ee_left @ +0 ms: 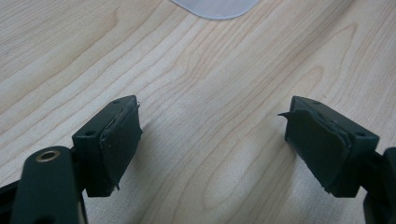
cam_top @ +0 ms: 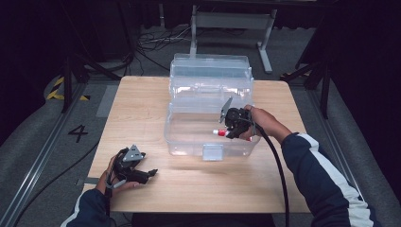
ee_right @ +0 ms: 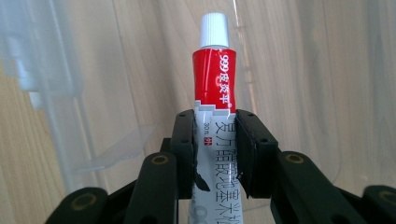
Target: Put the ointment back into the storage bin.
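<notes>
Right of the frame's centre, a red-and-white tube (cam_top: 221,133) is clamped by the right gripper (cam_top: 230,131) over the clear box (cam_top: 189,142), its long axis lying level, cap pointing left. Lower left, the left gripper (cam_top: 152,172) is held open, empty.

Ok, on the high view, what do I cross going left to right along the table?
Left hand-held gripper, open over bare table → clear plastic box with its lid up → red-and-white tube → right hand-held gripper clamping the tube over the box.
</notes>
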{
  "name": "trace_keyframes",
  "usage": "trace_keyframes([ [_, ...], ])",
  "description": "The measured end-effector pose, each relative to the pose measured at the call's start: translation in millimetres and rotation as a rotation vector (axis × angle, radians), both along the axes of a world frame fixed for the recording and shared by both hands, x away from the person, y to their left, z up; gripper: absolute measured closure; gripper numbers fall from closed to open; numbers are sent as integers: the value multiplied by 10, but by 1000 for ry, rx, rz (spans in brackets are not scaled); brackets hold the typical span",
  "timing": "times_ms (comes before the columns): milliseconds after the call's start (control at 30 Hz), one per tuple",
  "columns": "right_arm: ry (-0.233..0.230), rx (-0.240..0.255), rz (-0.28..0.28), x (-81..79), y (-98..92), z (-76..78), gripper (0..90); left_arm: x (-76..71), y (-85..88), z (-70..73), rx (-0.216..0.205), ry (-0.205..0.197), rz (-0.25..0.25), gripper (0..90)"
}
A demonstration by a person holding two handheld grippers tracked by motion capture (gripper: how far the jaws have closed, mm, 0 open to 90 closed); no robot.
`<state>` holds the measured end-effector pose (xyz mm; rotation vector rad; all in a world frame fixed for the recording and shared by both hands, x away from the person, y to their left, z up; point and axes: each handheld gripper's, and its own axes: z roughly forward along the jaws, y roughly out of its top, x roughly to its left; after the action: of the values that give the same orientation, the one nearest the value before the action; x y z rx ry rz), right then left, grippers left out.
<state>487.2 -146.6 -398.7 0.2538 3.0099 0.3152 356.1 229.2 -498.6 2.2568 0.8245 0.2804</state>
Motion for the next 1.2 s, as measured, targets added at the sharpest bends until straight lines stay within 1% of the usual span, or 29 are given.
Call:
trace_keyframes([
  [167, 14, -17, -1, 23, 0, -68, 707, 0, 0, 0, 0, 0, 0, 188],
  [400, 35, -42, 16, 4, 26, -155, 707, 0, 0, 0, 0, 0, 0, 187],
  [700, 44, -54, 16, -10, 25, -166, 702, 0, 0, -1, 0, -1, 1, 188],
  [800, 42, -49, 17, -12, 16, -150, 699, 0, 0, -1, -1, -1, 0, 187],
  [867, 42, -32, 17, -16, 6, -134, 699, 1, 1, 0, 0, 1, -1, 187],
  [900, 40, -29, 10, -24, 5, -126, 699, 1, 1, 0, 0, 1, -1, 187],
  [967, 32, -21, 16, -32, -4, -110, 697, 1, 1, 0, 0, 1, -1, 187],
  [1033, 33, -20, 14, -35, -7, -100, 696, 1, 0, 0, -1, 0, -1, 187],
  [1133, 16, 8, 2, -56, -38, -49, 690, 1, 0, 0, 0, 1, -1, 187],
  [1200, 16, 15, 3, -60, -51, -35, 690, 1, 0, 0, 0, 1, -1, 187],
])
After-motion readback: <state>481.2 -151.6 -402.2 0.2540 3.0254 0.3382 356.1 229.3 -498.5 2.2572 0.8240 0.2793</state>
